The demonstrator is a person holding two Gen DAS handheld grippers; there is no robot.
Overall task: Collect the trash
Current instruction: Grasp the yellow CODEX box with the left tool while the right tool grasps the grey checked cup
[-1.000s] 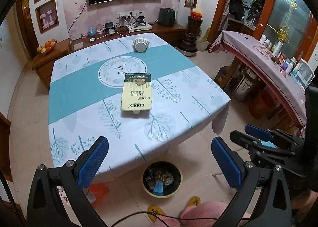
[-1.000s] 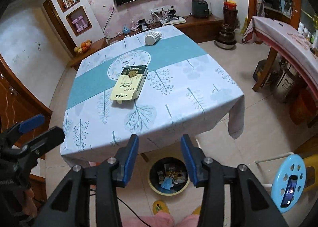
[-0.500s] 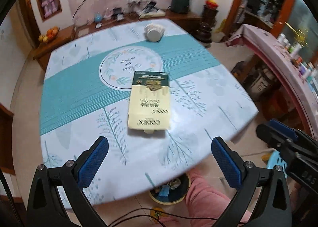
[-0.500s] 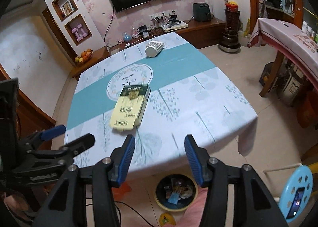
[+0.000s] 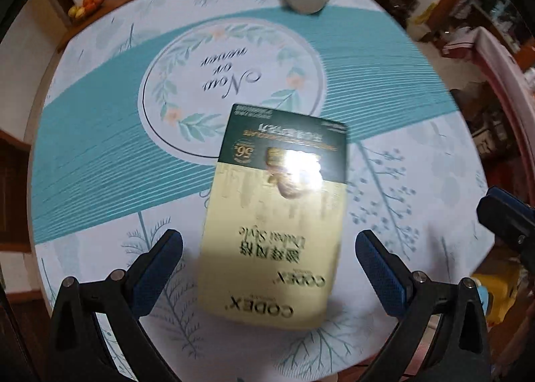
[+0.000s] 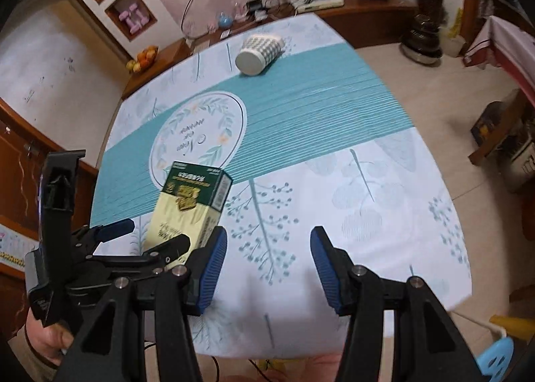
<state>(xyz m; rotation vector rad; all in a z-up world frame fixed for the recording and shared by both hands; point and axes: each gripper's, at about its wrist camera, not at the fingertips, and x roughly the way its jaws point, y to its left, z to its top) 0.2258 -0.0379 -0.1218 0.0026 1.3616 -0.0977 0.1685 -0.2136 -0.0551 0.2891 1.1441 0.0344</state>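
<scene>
Left to right across the table (image 6: 384, 181). The left gripper (image 5: 269, 268), jaws spread wide and holding nothing, straddles the near end of the yellow-and-green CODEX box (image 5: 277, 221), one blue pad on each long side but neither visibly touching; this alignment suggests a grasp across the box's narrow width. The box lies flat on the leaf-print tablecloth (image 5: 100, 154), its far end overlapping the printed wreath. In the right wrist view the same box (image 6: 189, 206) sits just ahead of the left gripper. The right gripper (image 6: 267, 265) hovers over bare cloth beside it, jaws likewise apart and empty, apparently in reserve. A paper cup (image 6: 259, 52), tipped on its side, lies well apart at the far edge, probably further trash.
</scene>
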